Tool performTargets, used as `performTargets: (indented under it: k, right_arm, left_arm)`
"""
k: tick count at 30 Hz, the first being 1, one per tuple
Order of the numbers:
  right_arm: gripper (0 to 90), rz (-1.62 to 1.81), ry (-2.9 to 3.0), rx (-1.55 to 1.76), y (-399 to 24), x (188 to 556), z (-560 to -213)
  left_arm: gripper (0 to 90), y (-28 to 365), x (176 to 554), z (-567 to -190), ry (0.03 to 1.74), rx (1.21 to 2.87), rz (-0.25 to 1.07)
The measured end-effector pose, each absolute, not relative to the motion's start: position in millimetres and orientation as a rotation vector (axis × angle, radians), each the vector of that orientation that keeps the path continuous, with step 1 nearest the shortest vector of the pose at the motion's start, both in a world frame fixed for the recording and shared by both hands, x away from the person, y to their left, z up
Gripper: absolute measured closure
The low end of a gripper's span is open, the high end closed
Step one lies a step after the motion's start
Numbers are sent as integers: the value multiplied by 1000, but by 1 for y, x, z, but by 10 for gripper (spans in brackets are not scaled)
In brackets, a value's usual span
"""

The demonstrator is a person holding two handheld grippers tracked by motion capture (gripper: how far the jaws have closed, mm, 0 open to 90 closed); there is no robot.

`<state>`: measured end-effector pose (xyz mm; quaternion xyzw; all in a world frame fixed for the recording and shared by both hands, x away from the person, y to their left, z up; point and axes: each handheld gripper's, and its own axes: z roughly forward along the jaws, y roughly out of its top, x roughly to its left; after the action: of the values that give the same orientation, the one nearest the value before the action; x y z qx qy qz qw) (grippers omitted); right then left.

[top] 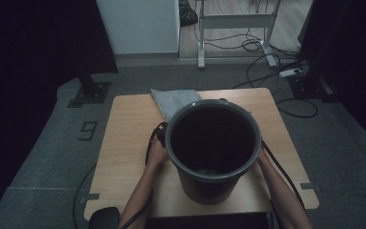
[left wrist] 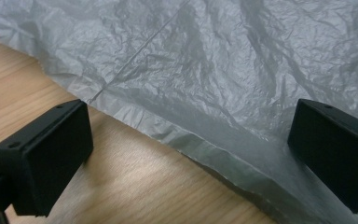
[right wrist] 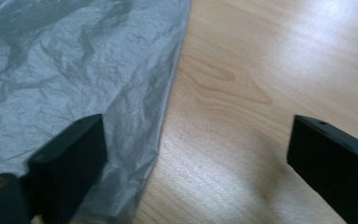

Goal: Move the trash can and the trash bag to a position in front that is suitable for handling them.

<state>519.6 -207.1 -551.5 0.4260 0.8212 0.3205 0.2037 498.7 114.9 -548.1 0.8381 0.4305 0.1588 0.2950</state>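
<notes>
Bin (top: 213,183) nearest; both tools gape over grey bag's (left wrist: 223,70) edges.

High view dim, corners black; glare on table (right wrist: 279,42) in right gripper view; near jaws soft.

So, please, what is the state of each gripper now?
Left gripper: open, holding nothing, over the grey plastic bag edge.
Right gripper: open, holding nothing.
</notes>
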Motion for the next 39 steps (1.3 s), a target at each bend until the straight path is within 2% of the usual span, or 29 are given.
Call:
performTargets:
  k: [2, 9, 17, 27, 30, 34, 39]
  right_arm:
    - [11, 924, 2278, 1260, -214, 519, -555]
    - [0, 935, 2230, 1296, -242, 506, -557]
    - [0, 907, 2161, 1377, -278, 475, -557]
    - [0, 884, 2106, 1434, -310, 418, -558]
    - [4, 866, 2121, 1443, -315, 408, -556]
    - [71, 815, 2136, 1444, -314, 407, -545]
    - [69, 869, 2083, 1384, -298, 438, -525]
  left_arm:
    - [0, 118, 498, -546, 1143, 2248, 455]
    - [0, 158, 485, -529, 1196, 2220, 530]
    - [0, 206, 456, -534, 1256, 2236, 527]
    - [0, 225, 416, -542, 1245, 2256, 508]
    - [0, 230, 408, -545, 1261, 2225, 464]
    - [0, 235, 406, -546, 1265, 2206, 429]
    - [0, 231, 410, -548, 1249, 2199, 410]
